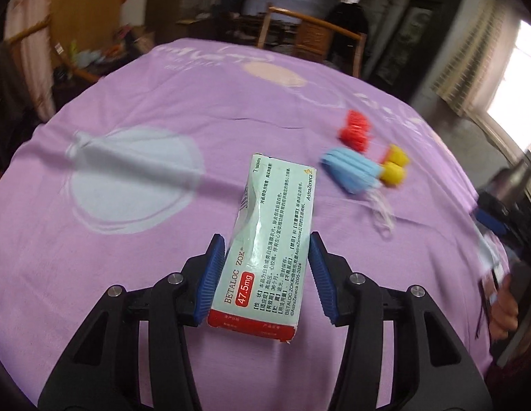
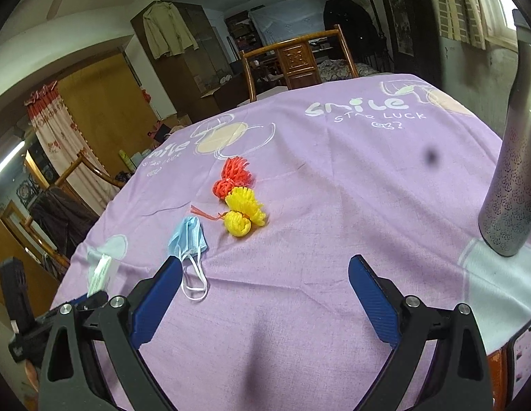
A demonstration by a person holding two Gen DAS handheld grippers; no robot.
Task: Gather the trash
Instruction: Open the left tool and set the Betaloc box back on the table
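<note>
My left gripper [image 1: 267, 239] is shut on a pale green and red medicine box [image 1: 265, 260], its blue pads pressing on the long sides. The box points away from me over the purple tablecloth [image 1: 128, 274]. Beyond it to the right lie a blue face mask [image 1: 351, 169], a red foam net [image 1: 355, 130] and a yellow foam net [image 1: 394, 169]. In the right wrist view my right gripper [image 2: 266, 261] stands open over the cloth with nothing between its fingers. The mask [image 2: 188, 238] lies just past its left finger, with the yellow net [image 2: 243, 212] and red net [image 2: 231, 178] further off. The box [image 2: 100, 274] shows at the far left.
A tall metal flask [image 2: 515, 178] stands on the table at the right. A phone [image 2: 526, 352] lies at the near right edge. A wooden chair [image 2: 296, 61] stands behind the table's far side. A hand [image 1: 502, 304] shows blurred at the right edge of the left wrist view.
</note>
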